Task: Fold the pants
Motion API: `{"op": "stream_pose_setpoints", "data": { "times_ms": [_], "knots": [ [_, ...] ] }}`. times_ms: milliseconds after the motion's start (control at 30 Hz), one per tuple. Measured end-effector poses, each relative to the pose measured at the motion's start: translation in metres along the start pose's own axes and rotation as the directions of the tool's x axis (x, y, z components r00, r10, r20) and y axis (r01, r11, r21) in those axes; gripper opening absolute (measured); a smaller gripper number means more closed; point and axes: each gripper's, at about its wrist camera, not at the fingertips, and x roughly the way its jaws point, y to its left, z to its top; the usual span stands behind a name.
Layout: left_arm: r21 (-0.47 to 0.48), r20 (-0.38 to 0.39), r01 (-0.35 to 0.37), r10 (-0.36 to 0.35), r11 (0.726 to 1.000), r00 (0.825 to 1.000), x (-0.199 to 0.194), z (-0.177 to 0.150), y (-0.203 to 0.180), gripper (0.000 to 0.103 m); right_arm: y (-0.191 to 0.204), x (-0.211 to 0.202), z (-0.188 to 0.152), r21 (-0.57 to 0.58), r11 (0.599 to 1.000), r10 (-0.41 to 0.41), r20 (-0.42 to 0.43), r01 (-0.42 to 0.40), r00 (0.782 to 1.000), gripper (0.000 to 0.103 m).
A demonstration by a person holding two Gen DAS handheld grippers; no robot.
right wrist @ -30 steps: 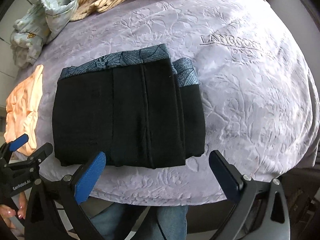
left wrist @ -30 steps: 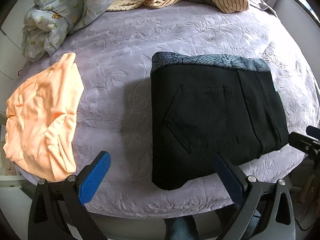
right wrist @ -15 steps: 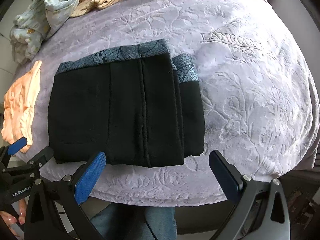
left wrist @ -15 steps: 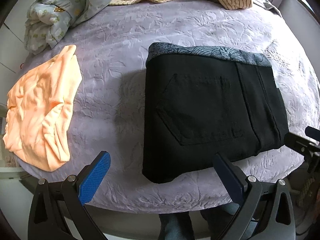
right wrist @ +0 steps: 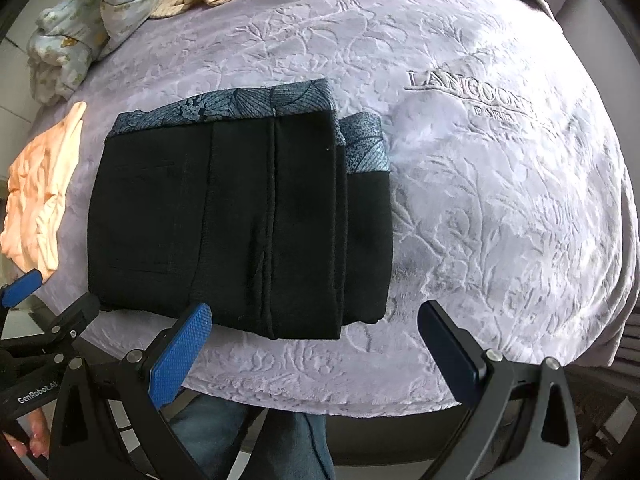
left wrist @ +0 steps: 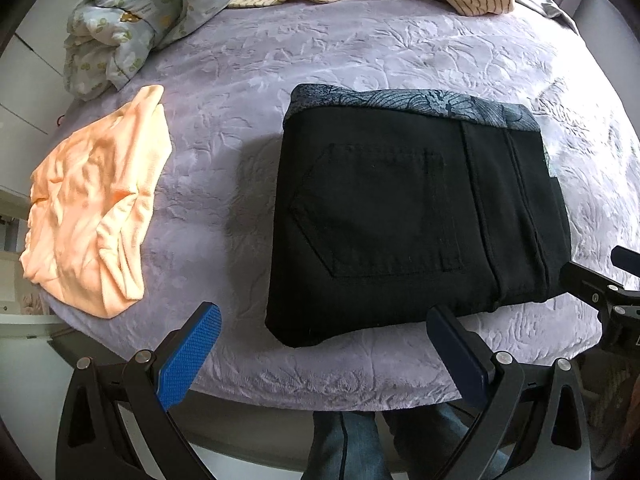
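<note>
The black pants [left wrist: 416, 216] lie folded into a compact rectangle mid-bedspread [left wrist: 360, 48], so the folding looks finished. Left gripper [left wrist: 324, 344] and right gripper [right wrist: 316, 340] hover at six o'clock, spread wide, holding nothing. An orange garment [left wrist: 92, 216] lies at nine o'clock.

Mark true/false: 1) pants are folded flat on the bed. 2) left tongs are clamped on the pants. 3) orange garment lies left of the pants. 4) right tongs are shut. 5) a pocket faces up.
1) True: the pants lie folded in a flat block on the bed.
2) False: the left tongs are open, at the near edge, holding nothing.
3) True: the orange garment lies left of them, apart.
4) False: the right tongs are open and empty.
5) True: a stitched pocket faces up.
</note>
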Motion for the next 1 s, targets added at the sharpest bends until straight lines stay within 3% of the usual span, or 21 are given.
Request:
{"op": "stream_pose_setpoints", "data": {
  "times_ms": [1000],
  "knots": [
    [0.003,-0.011,-0.027,0.027,1.0,1.0,0.005,0.0,-0.016,0.103,-0.007,0.01,0.001,-0.028,1.0,0.003,-0.011,-0.003,1.0,0.103]
  ]
}}
